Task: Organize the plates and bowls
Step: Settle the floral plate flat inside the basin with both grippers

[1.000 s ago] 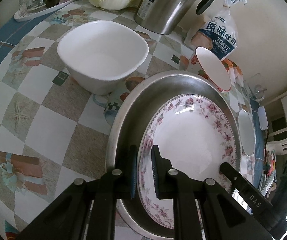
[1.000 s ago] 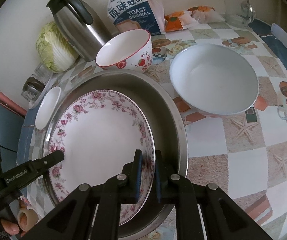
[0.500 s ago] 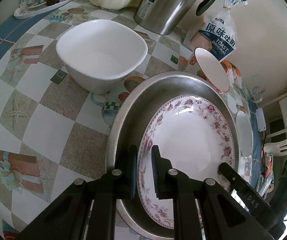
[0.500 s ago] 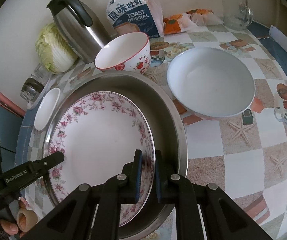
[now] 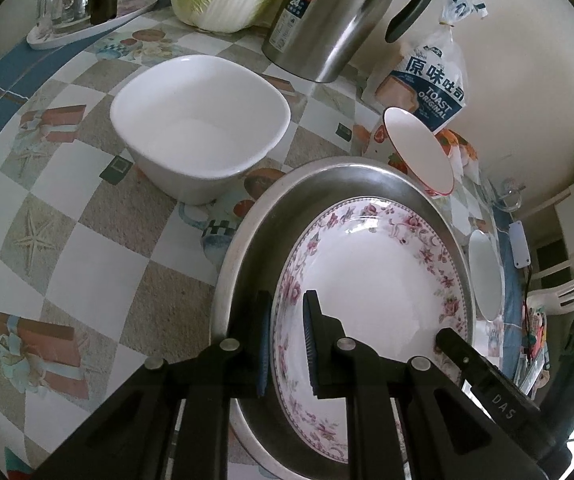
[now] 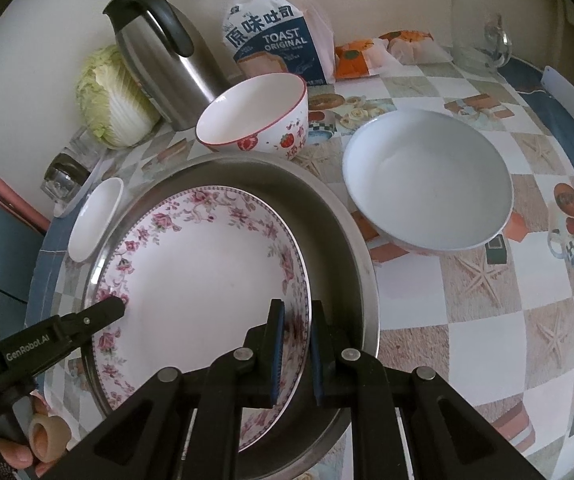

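Checkered tablecloth [image 5: 87, 248] fills the frame; both tongs, left gripper [image 5: 287, 344] and right gripper [image 6: 297, 350], pinch opposite rims of the floral plate [image 6: 207, 280], low-centre inside the steel basin [image 6: 343, 248].

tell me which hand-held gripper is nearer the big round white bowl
Right. The right hand-held gripper clamps the floral plate rim on the side facing the round white bowl; the left hand-held gripper grips the opposite rim, nearer the square white bowl.
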